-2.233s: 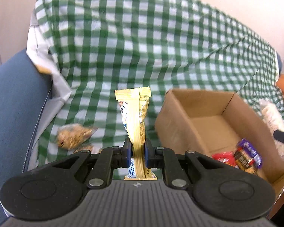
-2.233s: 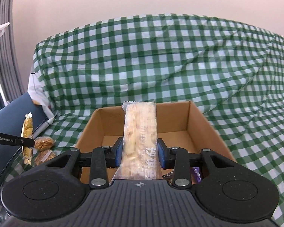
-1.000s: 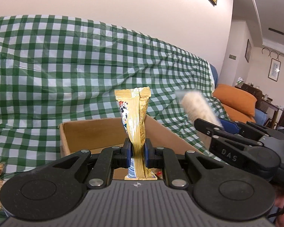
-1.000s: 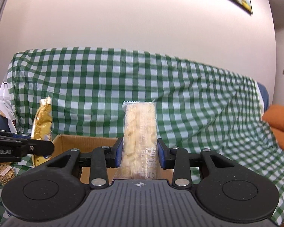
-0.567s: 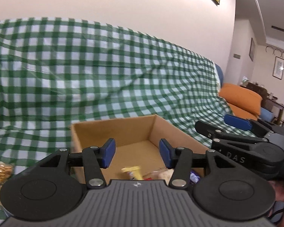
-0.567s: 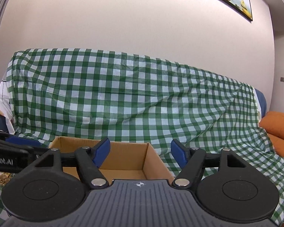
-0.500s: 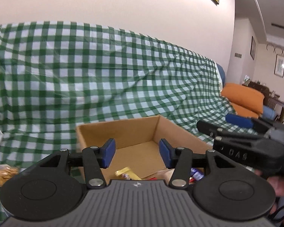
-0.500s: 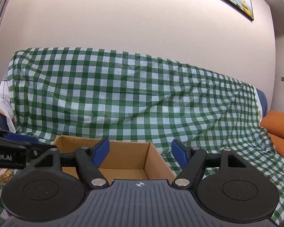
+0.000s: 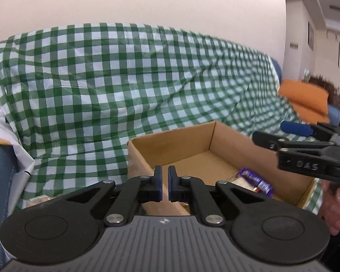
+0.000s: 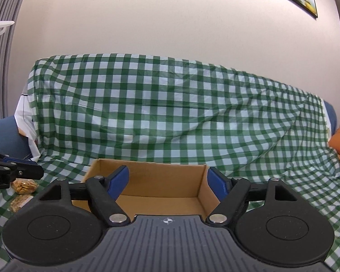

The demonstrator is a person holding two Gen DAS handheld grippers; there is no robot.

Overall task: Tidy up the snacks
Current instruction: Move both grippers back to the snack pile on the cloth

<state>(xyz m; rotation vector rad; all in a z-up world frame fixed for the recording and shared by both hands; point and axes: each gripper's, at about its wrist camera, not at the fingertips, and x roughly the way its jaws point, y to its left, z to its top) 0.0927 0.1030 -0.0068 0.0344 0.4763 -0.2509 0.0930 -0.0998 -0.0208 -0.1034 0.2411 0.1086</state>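
My box [image 9: 234, 145] is matt brown cardboard; the checked cover [image 9: 115, 86] behind it at twelve o'clock looks thin, creased, slightly shiny; the purple wrapper [image 9: 256, 181] inside is glossy.

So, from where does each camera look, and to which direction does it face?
Left wrist: sits on the left gripper, jaws shut and empty; faces the cardboard box and checked sofa cover; right gripper and a hand show.
Right wrist: sits on the right gripper, jaws open and empty; faces the same box; left gripper shows.
Shared: box, cover.
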